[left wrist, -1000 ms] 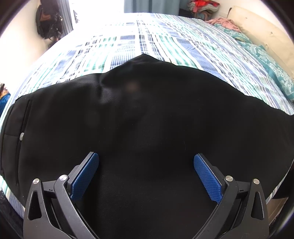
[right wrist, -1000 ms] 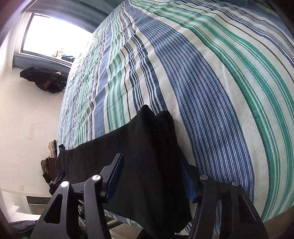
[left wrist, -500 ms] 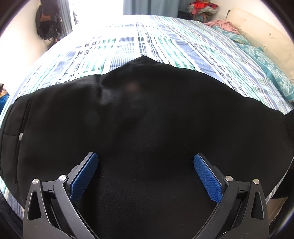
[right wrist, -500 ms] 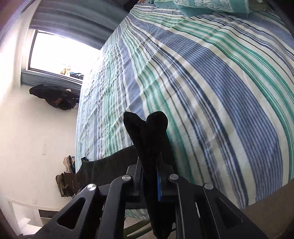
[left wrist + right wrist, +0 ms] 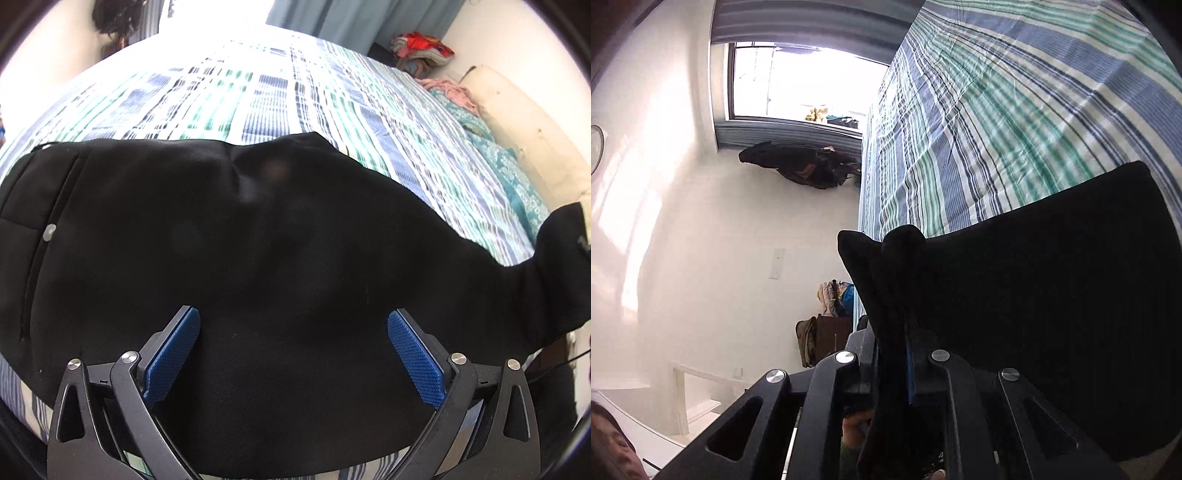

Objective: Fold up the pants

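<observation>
The black pants [image 5: 258,258] lie spread across the striped bedcover [image 5: 280,92], already doubled leg on leg as far as the dark cloth lets one judge, with the waistband and a small pale button [image 5: 49,232] at the left end. The lengthwise fold therefore looks done; what is left, by this reading, is to bring the leg end over toward the waist and flatten the stack.

The left gripper [image 5: 293,356] hovers over the middle of the pants with its jaws spread wide, the blue pads [image 5: 171,360] well apart and nothing between them. It holds nothing. At the far right of this view the leg end of the pants rises off the bed.

The right gripper [image 5: 892,354] has its jaws pressed together on a bunched edge of the pants [image 5: 1052,314], which stands up in a peak past the fingers while the rest hangs back toward the bedcover [image 5: 1015,110]. This appears to be the start of the crosswise fold.

The left view alone shows the whole garment, its waistband, the pillow [image 5: 524,125] and the heap of clothes [image 5: 421,46] at the head of the bed. The right view alone shows the grip itself, the window [image 5: 801,81], the dark jacket [image 5: 798,166] hung on the wall, and part of a face [image 5: 609,443] at the lower left corner.
</observation>
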Action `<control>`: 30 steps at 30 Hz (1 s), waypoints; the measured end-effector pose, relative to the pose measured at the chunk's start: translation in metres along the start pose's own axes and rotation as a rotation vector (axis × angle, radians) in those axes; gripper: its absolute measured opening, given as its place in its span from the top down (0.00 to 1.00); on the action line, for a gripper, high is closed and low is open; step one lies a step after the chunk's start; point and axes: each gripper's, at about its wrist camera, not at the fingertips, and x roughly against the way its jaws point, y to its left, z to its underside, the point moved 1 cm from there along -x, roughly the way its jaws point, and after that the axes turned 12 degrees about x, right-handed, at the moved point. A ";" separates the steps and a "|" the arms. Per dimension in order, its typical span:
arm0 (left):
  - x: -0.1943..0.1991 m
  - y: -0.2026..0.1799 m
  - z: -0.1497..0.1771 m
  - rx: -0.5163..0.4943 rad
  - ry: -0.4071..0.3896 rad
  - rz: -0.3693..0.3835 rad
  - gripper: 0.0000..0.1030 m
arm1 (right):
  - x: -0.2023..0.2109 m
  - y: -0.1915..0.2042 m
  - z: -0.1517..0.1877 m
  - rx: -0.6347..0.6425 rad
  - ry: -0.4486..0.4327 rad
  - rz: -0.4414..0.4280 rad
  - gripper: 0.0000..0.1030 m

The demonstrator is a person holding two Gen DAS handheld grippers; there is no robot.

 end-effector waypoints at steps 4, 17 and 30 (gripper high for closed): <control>0.004 0.006 -0.001 0.036 -0.007 0.009 0.01 | -0.078 0.001 0.026 -0.016 0.036 0.021 0.89; 0.040 -0.024 0.006 -0.045 -0.110 0.159 0.04 | -0.107 0.039 0.057 0.340 0.072 0.264 0.41; -0.007 -0.112 0.052 -0.281 0.114 0.169 0.53 | 0.018 0.018 0.087 0.485 -0.146 0.504 0.31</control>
